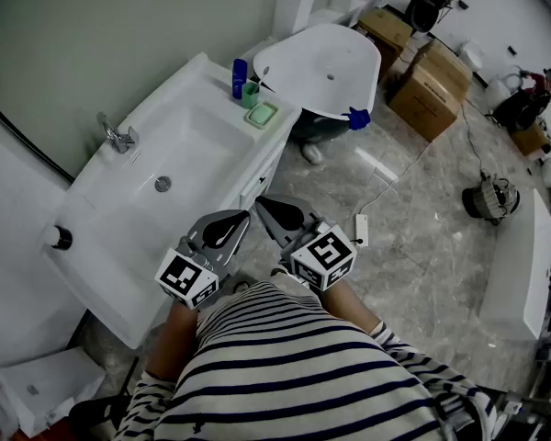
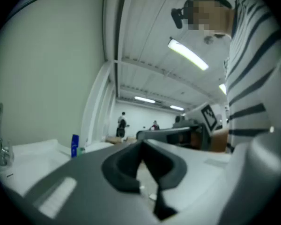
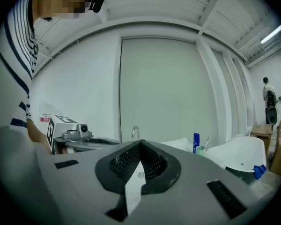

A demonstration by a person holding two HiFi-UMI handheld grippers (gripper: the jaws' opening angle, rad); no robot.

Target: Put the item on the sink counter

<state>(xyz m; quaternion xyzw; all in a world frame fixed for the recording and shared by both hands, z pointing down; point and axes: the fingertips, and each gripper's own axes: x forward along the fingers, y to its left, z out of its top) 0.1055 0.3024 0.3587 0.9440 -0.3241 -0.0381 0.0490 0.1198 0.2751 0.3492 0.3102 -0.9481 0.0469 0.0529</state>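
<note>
The left tongs (image 1: 237,220) and the right tongs (image 1: 268,208) are both pressed together with nothing between them, held side by side close to the person's striped shirt (image 1: 285,366), near the front edge of the white sink table (image 1: 195,81). At the table's far corner, well apart from both tongs, a blue bottle (image 1: 239,77), a green cup (image 1: 250,94) and a green soap dish (image 1: 262,115) sit close together. Which of them is the task's item I cannot tell.

CUT OFF: white box (image 1: 37,389), near-left picture edge | TOO SMALL: contents of green cup (image 1: 250,93) | BLURRED: left gripper (image 2: 142,144) body, left gripper view | HIDDEN: sink counter (image 1: 101,283) near-right edge, under left gripper
</note>
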